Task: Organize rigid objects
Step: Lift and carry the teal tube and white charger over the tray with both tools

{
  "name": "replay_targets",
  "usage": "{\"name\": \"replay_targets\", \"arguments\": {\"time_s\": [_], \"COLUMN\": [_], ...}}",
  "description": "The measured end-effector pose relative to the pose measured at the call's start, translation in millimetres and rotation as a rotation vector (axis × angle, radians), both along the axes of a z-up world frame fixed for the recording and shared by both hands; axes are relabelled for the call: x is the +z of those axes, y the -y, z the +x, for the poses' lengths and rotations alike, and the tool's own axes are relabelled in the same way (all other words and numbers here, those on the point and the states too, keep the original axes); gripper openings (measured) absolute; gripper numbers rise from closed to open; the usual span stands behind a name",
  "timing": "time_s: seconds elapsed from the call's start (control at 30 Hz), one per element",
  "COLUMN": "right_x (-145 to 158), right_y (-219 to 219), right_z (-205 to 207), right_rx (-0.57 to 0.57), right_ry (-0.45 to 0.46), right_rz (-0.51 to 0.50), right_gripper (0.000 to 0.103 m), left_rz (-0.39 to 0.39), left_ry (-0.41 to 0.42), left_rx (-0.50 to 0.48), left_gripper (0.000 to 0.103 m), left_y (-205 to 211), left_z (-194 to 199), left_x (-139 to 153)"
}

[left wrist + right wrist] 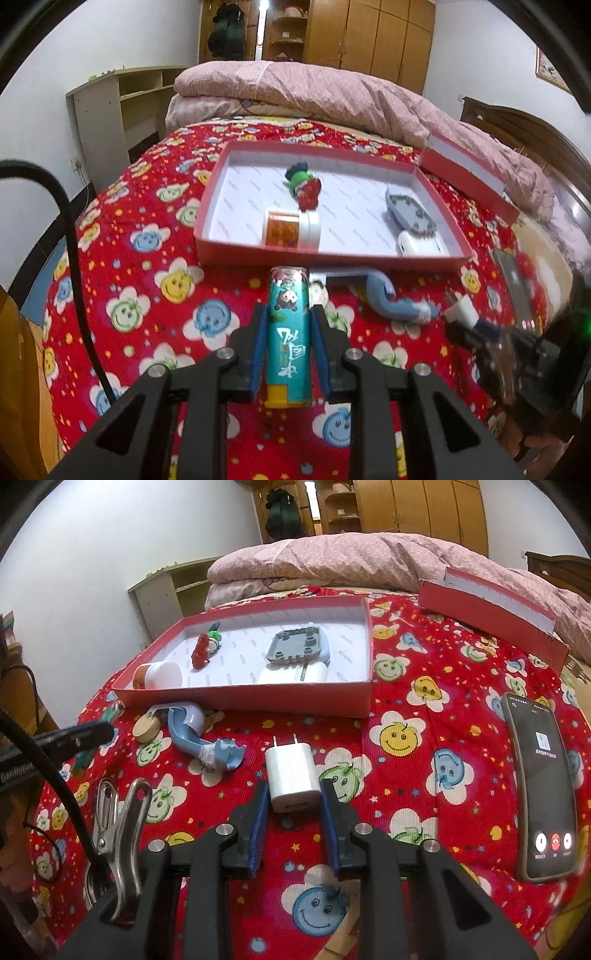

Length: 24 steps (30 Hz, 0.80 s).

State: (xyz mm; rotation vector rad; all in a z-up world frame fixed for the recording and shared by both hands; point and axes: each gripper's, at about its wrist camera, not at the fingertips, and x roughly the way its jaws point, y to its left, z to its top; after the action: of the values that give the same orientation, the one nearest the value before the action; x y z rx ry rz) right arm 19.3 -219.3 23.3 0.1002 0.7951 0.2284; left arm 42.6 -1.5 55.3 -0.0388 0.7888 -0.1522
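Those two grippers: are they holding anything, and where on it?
Left gripper holds a teal tube by its sides, about midway. Right gripper clamps a white charger plug by its rear sides.

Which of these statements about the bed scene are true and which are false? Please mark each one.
1. The left gripper holds a teal tube. True.
2. The white charger lies inside the red box. False: it sits between the right gripper fingers, outside the box.
3. The phone screen is lit. True.
4. The red box is empty. False: a white jar and a grey block, among other things, lie in it.
5. The metal clip lies in the box. False: it is on the bedspread.
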Motion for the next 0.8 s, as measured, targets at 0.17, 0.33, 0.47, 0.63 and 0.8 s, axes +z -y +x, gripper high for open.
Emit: {"name": "replay_targets", "arguments": {"time_s": [0.17, 0.33, 0.47, 0.63, 0.8], "right_x": [-0.5, -0.4, 0.7, 9.5, 18.8], "right_y": [1.0, 1.1, 4.1, 4.6, 0.3], "right_z": [-0.2, -0.2, -0.4, 0.3, 4.0], "right_rx": [0.0, 0.0, -0.006, -0.008, 0.005], "right_ry": [0.001, 0.0, 0.001, 0.016, 0.029], "right_rz": [0.011, 0.01, 0.023, 0.025, 0.013], "right_gripper": [0.028, 0.028, 0.028, 0.028, 0.028], "left_rz": [-0.005, 0.009, 0.008, 0.006, 0.001], "left_ry": [0.02, 0.067, 0.071, 0.072, 0.073], "left_rx": [0.012, 0.019, 0.023, 0.028, 0.025], "left_gripper": [0.024, 0.024, 0.024, 0.024, 0.024], "left_y": [-2.0, -2.4, -2.7, -4.9, -4.6], "left_z": [9.4, 18.1, 33.2, 54.5, 74.3], "left_x": [11.1, 26.3, 32.4, 38.0, 41.6]}}
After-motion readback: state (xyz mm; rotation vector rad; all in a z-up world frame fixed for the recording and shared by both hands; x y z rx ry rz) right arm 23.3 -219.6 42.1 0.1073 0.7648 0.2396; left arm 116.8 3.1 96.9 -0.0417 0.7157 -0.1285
